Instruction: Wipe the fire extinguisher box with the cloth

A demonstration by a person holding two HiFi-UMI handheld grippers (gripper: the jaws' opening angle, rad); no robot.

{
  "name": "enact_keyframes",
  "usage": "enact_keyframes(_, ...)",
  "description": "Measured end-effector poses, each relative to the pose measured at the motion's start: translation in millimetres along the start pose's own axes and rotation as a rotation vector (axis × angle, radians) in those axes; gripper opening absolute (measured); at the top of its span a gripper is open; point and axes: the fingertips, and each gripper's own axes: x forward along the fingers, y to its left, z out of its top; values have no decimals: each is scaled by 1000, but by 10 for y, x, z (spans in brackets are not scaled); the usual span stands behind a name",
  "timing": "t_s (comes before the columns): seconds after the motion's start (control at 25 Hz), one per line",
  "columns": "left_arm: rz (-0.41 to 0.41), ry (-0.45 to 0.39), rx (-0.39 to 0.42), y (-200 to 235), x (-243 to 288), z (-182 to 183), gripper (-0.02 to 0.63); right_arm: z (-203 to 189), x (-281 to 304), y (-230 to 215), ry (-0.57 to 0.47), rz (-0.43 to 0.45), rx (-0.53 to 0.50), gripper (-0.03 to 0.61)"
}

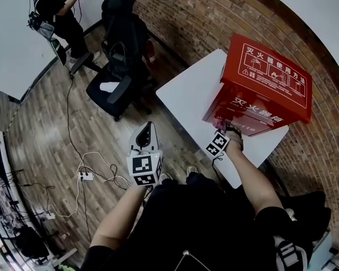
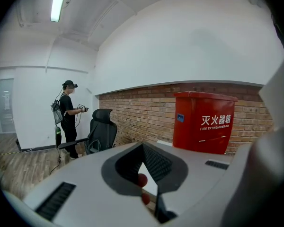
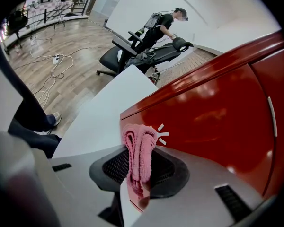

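The fire extinguisher box (image 1: 265, 83) is parked at the far end of a plain white bench (image 1: 192, 89), right up against a rough red brick wall (image 1: 214, 16). It's a blocky rectangular thing, smooth and glossy red. Soft highlights can be seen on its front panel in the right gripper view. White characters and little diagrams are printed on the lid, and more white lettering runs across the front.

The cloth (image 3: 139, 152) is pink and nubby, kinda terry-looking, bunched into a few thick folds. It's clamped between the jaws of the right tool (image 1: 230, 131), with the folded end poking out past the tips and pressed onto the box's front face, low down near the bottom edge where it meets the bench.

The left tool (image 1: 146, 130) is held well back from the bench, out over the floor. Its jaws are drawn together with nothing gripped between the dark ribbed pads.

Further out, a black office chair (image 1: 121, 55) with a mesh-style back is stood just beside the bench's far corner. The wood plank floor (image 1: 39, 129) is strewn with white cables around a power strip (image 1: 86, 175). Another person (image 1: 56, 16) in dark clothes can be seen by the white wall, with a device held in both hands.
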Motion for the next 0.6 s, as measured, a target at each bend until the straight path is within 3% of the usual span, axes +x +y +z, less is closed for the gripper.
enact_keyframes(0.6,-46,10,2,-154,101,-13,28,81,-321,-267,-11,-31,3,104)
